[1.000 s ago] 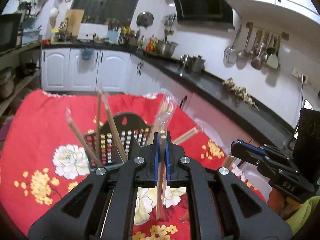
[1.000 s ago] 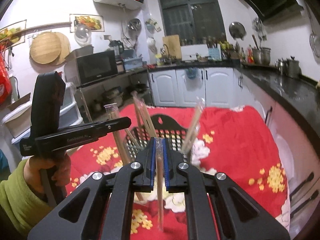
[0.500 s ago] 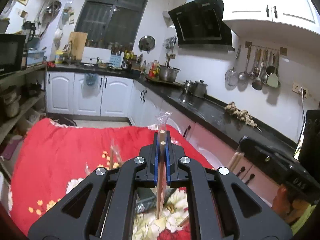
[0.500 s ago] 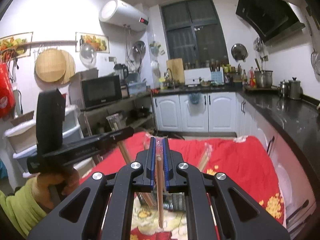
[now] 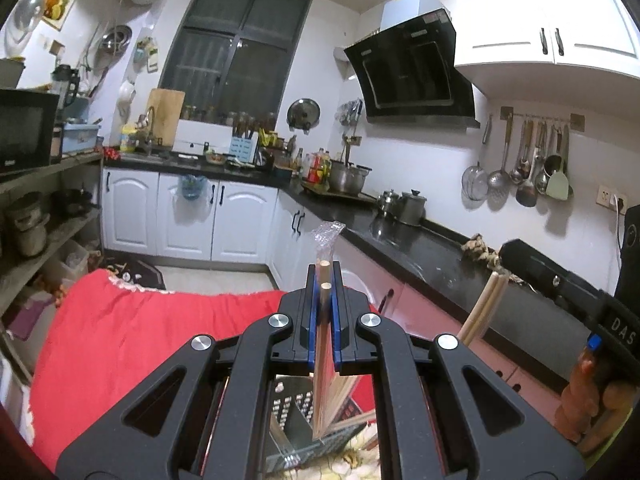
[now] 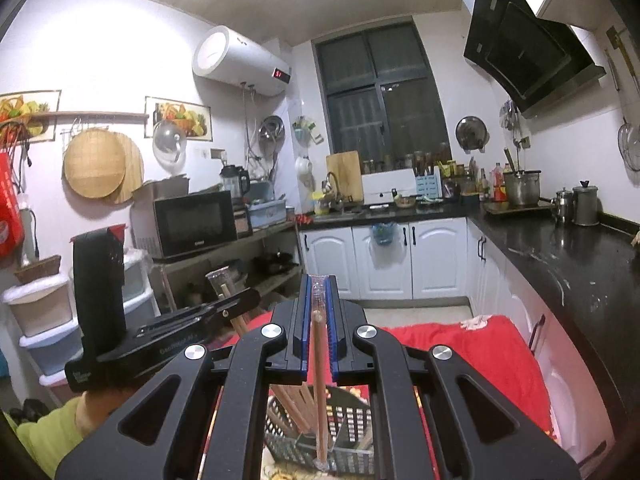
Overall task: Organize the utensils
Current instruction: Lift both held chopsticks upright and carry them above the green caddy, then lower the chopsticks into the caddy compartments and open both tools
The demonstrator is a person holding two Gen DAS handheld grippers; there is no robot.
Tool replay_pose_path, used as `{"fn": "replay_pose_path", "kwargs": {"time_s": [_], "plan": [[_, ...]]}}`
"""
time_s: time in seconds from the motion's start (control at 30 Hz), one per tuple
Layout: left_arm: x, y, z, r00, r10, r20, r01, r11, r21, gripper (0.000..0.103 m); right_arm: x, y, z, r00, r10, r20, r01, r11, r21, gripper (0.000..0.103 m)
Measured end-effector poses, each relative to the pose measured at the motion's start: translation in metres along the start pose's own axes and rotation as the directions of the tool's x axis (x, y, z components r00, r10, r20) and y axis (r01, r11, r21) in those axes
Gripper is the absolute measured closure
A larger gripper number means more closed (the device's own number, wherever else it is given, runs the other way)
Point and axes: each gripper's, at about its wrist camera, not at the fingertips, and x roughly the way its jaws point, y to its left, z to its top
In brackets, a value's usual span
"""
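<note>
Red cloth point(image 5: 132, 332) covers the counter at lower frame. Left claw point(image 5: 324, 312) is clamped on wrapped chopsticks point(image 5: 325, 364); right claw point(image 6: 318, 328) grips another wrapped pair point(image 6: 319, 384). Both hang over a black utensil basket point(image 6: 348, 420), apparently clear of it.

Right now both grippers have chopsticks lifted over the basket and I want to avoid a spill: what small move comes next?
Probably lower the right gripper so its wrapped chopsticks slide into the black basket directly below. The left gripper holds its own pair, so one at a time looks safer.
</note>
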Motion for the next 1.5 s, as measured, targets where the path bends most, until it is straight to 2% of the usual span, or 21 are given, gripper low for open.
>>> {"fn": "replay_pose_path", "kwargs": {"time_s": [0.33,0.67,1.27,1.33,1.4,1.43,1.5], "plan": [[0.015,0.0,-0.004,0.999,0.039,0.007,-0.039,0.999,0.023,0.1,0.02,-0.009,0.0,0.999,-0.027,0.031,0.027,1.0,-0.01,0.096],[0.035,0.006,-0.033,0.998,0.053,-0.04,-0.052,0.998,0.031,0.1,0.042,-0.023,-0.021,0.997,-0.061,0.047,0.062,0.998,-0.009,0.096],[0.061,0.015,-0.092,0.979,0.088,-0.182,-0.079,0.995,0.06,0.1,0.079,-0.035,-0.088,0.987,-0.113,-0.111,0.118,0.993,0.032,0.095],[0.062,0.017,-0.097,0.976,0.087,-0.2,-0.077,0.996,0.055,0.1,0.079,-0.037,-0.093,0.984,-0.117,-0.131,0.124,0.991,0.047,0.09],[0.061,0.018,-0.101,0.972,0.095,-0.214,-0.085,0.995,0.053,0.094,0.077,-0.039,-0.096,0.983,-0.113,-0.141,0.123,0.99,0.063,0.07],[0.061,0.019,-0.102,0.971,0.096,-0.217,-0.087,0.995,0.052,0.086,0.076,-0.04,-0.096,0.983,-0.115,-0.144,0.125,0.99,0.063,0.068],[0.058,0.02,-0.104,0.969,0.103,-0.223,-0.094,0.994,0.05,0.079,0.073,-0.039,-0.098,0.981,-0.123,-0.152,0.132,0.99,0.054,0.068]]}}
